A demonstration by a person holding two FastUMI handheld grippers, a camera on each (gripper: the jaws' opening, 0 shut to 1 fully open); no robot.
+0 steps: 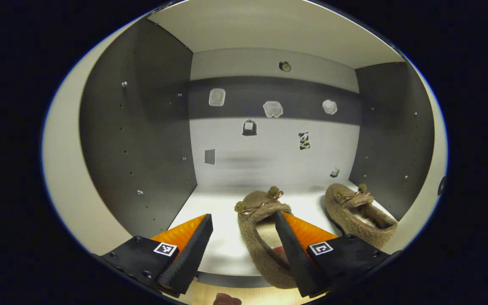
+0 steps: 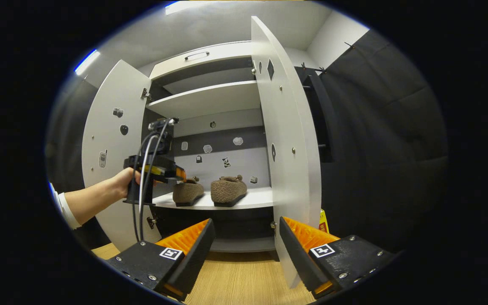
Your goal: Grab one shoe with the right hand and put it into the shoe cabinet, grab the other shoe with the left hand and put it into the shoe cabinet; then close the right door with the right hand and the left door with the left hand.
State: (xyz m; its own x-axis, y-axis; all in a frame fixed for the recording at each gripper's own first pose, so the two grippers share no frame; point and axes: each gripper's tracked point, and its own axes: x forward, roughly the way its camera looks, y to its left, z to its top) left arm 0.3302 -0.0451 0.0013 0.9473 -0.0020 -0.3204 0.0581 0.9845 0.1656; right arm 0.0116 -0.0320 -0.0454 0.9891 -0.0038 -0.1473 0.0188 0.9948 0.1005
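Two brown fuzzy shoes stand side by side on the white shelf [image 1: 223,250] of the shoe cabinet. In the left gripper view the near shoe [image 1: 261,209] lies at my left gripper [image 1: 242,218], which is open; one finger [image 1: 290,245] reaches over the shoe's opening and the shoe's side wall sits between the jaws. The other shoe [image 1: 356,207] rests to its right. In the right gripper view both shoes [image 2: 189,191] [image 2: 228,189] sit on the shelf, and a hand holds the left gripper [image 2: 178,173] at the near one. My right gripper [image 2: 246,224] stands open and empty, well back from the cabinet.
Both cabinet doors stand wide open: the left door [image 2: 112,148] and the right door [image 2: 286,140], whose edge is close to my right gripper. An upper shelf [image 2: 210,99] lies above the shoes. Wooden floor [image 2: 244,279] spreads below. A yellow box [image 2: 323,220] sits behind the right door.
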